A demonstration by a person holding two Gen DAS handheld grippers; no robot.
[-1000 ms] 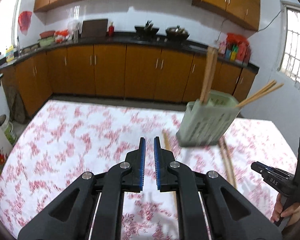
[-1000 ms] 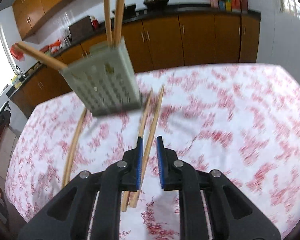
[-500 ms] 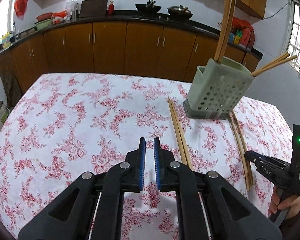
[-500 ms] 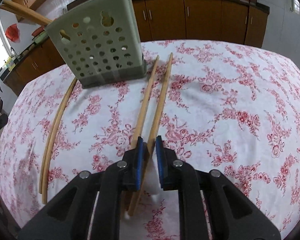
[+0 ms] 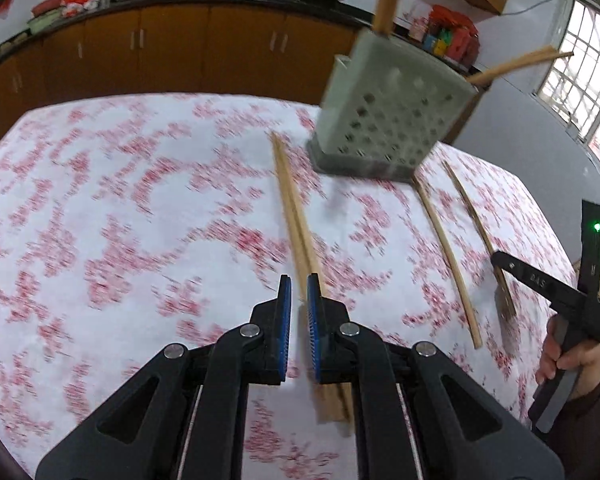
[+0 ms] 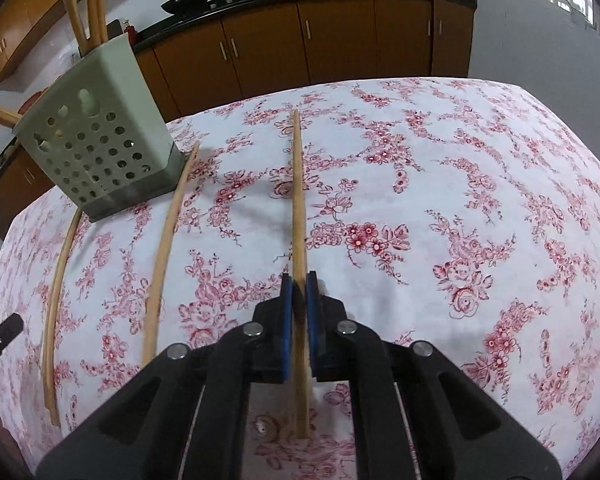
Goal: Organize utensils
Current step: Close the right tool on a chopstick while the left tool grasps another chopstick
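Note:
A pale green perforated utensil holder stands on the floral tablecloth with several chopsticks upright in it. My right gripper is shut on one wooden chopstick, which runs straight between the blue pads. Its former mate lies loose to the left, close to the holder. My left gripper is shut with nothing between the pads. It hovers low over a pair of chopsticks that passes under its right finger. The same pair shows at the left edge of the right wrist view.
A person's hand holds the right gripper's handle at the table's right edge. Brown kitchen cabinets and a dark counter with pans run behind the table. The tablecloth right of the held chopstick bears nothing.
The right gripper closed on one chopstick of its pair and drew it away from the other. The left gripper sank and tilted down toward the pair lying left of the holder.

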